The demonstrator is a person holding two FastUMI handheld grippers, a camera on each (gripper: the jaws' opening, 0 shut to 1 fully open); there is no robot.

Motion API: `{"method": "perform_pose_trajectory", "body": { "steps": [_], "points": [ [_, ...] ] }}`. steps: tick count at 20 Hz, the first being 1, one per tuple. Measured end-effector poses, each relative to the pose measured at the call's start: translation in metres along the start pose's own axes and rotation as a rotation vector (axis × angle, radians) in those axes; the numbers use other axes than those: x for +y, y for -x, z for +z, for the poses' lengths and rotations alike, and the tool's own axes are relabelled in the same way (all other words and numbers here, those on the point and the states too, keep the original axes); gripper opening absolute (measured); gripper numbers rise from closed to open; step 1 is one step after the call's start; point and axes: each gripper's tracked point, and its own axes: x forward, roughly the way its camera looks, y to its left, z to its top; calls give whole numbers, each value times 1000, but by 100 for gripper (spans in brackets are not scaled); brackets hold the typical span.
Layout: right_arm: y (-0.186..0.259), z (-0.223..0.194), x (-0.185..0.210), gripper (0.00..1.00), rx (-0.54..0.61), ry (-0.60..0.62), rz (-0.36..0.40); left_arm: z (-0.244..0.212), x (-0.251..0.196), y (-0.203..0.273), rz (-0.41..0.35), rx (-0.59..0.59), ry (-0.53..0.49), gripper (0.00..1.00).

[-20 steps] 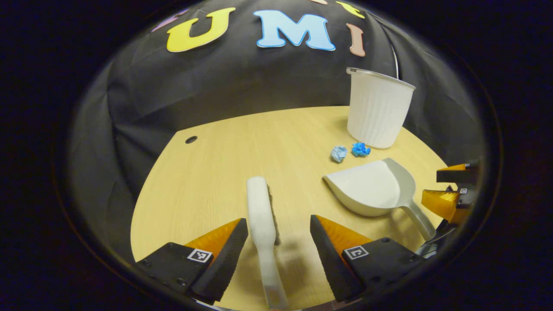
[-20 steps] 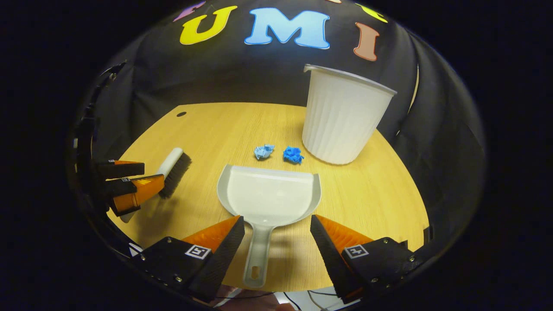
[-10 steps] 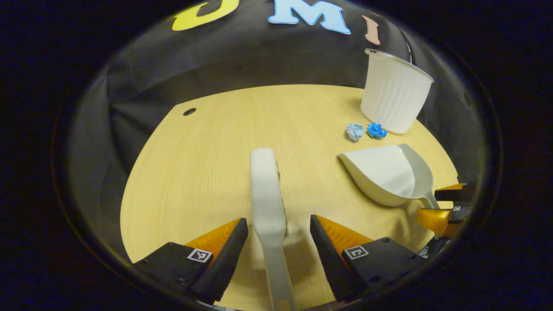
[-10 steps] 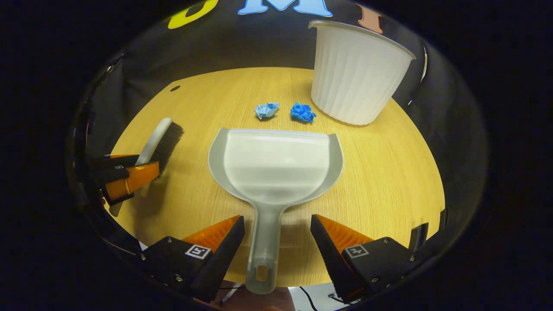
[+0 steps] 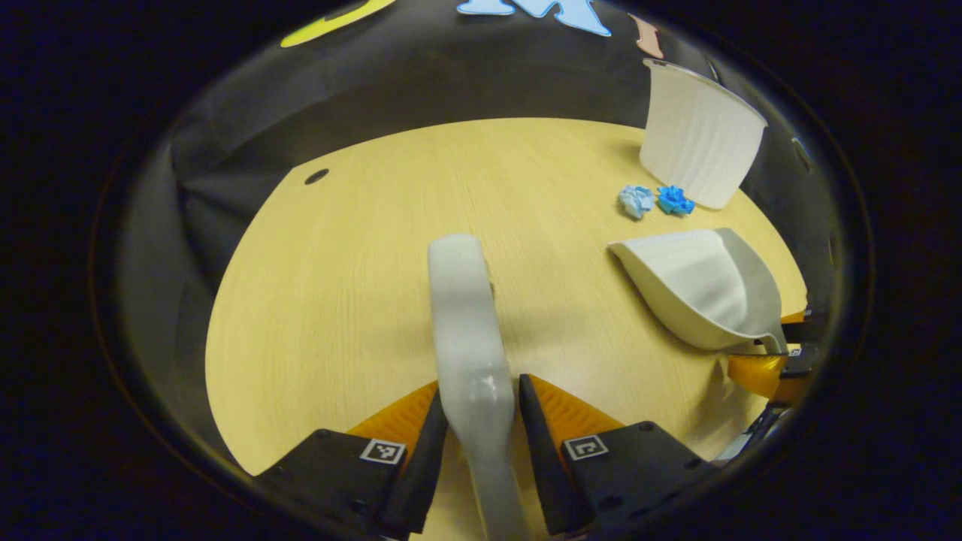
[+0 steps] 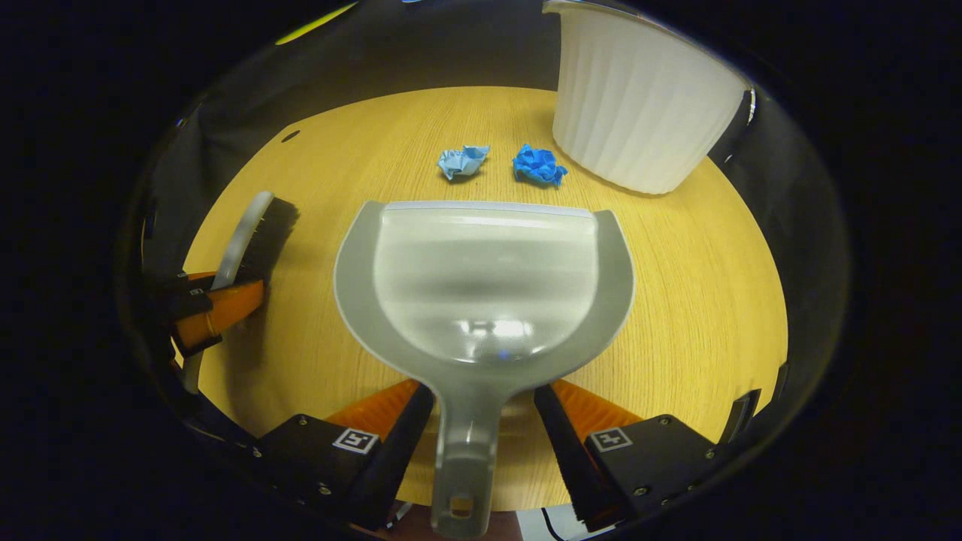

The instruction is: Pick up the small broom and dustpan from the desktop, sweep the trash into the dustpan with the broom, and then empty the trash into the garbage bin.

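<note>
1. The left gripper (image 5: 481,409) has its 2 fingers closed against the handle of the broom (image 5: 466,315), 1 on each side, so it is grasping the broom. The brush head lies forward on the desktop (image 5: 353,263).
2. The right gripper (image 6: 481,421) straddles the handle of the dustpan (image 6: 481,278). Its fingers sit close on either side of the neck, but I cannot tell whether both press on it.
3. I judge the pickup step to be in hand: the broom is gripped, the dustpan is about to be, and both appear to rest on the wood.
4. Sweeping is not yet done. The 2 paper wads, the pale blue wad (image 6: 462,161) and the bright blue wad (image 6: 539,165), lie on the desktop just beyond the dustpan's front lip and near the foot of the garbage bin (image 6: 639,98).
5. Emptying is left too; nothing lies in the dustpan's scoop.
6. Materials: the broom's back is smooth, pale, rounded plastic, with dark bristles showing along 1 edge in the right gripper view.
7. The dustpan is glossy grey-white plastic, a shallow scoop with raised curved walls, a flat front lip and a slim handle with a hanging hole.
8. The bin is white, tapered and vertically ribbed, with a rolled rim.
9. The wads are crumpled and look light; the desktop is light wood grain with a rounded edge.
</note>
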Motion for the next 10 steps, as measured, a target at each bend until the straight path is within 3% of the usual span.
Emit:
{"method": "perform_pose_trajectory", "body": {
  "steps": [1, 2, 4, 6, 7, 9, 10],
  "points": [
    [-3, 2, -2, 85, -1, -1, -5, 0, 2, -1, 1, 3, -2, 58],
    [-5, 2, -2, 74, 3, 0, -5, 0, 1, -2, -2, 8, 3, 57],
    [-4, 0, -3, 72, 18, 4, -15, 4, 1, -3, -10, 6, -3, 53],
    [-5, 0, -2, 55, 18, 13, -15, 6, 0, -4, -16, 4, -23, 51],
    [-7, 0, -3, 55, 19, 15, -18, 8, -1, -6, -20, 3, -34, 54],
    [-6, 2, -6, 37, 6, 16, -34, 12, -6, -9, -32, 3, -49, 53],
    [-6, 3, -7, 37, 2, 18, -36, 13, -7, -11, -38, -2, -55, 51]
  ]
}}
